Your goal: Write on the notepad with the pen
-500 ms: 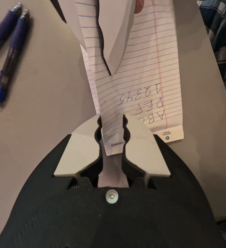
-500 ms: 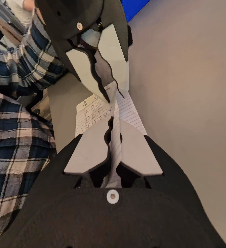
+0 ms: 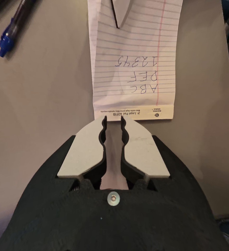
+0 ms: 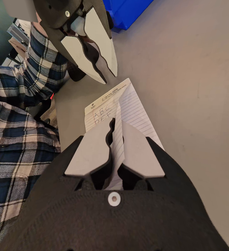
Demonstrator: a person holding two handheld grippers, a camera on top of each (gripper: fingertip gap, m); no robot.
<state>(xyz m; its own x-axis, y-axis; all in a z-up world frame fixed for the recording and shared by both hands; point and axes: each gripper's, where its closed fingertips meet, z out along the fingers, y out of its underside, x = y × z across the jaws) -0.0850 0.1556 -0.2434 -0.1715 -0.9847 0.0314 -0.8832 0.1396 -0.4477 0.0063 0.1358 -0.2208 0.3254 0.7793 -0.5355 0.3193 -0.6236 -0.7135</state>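
Your right gripper (image 4: 118,127) pinches a lifted sheet of the legal pad (image 3: 135,81) lying on the table; your left gripper (image 3: 113,118), jaws slightly parted, holds nothing. Turn the sheet gently; the 2 pens (image 3: 9,32) wait left.

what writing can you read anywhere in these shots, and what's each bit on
I won't quote any writing; here is where it stands.
notepad, top sheet: three handwritten ink lines, legible.
binding strip at the pad's near end: a printed product line and a small logo, legible.
pen barrel: too blurred to show any print.
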